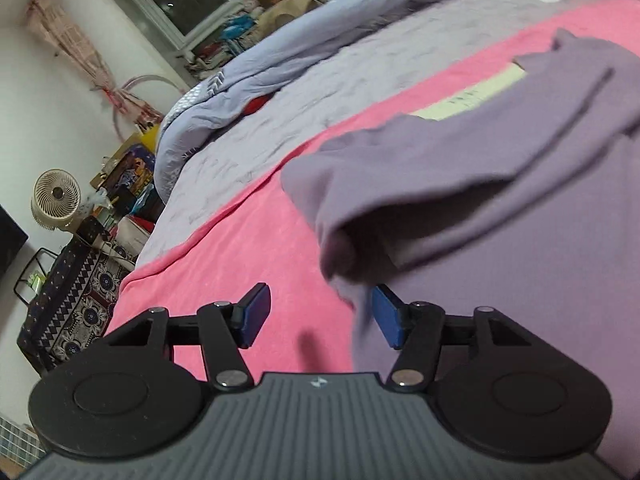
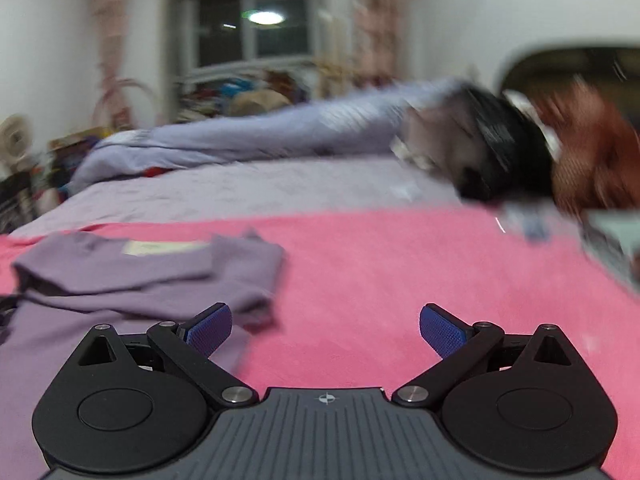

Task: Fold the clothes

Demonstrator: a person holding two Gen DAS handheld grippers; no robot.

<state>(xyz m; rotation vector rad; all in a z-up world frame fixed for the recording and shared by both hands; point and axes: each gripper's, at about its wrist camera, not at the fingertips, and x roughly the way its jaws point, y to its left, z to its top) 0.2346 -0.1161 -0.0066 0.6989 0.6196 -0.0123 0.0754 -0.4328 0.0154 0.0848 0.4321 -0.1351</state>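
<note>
Left wrist view showed both the left gripper point(image 1: 318, 316) and right gripper point(image 2: 325, 330) spread empty; the soft, light purple sweater point(image 1: 500, 200) looked best pinched at its folded edge.

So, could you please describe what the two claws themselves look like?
Both look alike. The left claw and right claw each have blue textured pads on black linkage arms with silver pivot pins, two round black discs, and a grey ribbed body with a small white logo. No cables or sleeves show.
</note>
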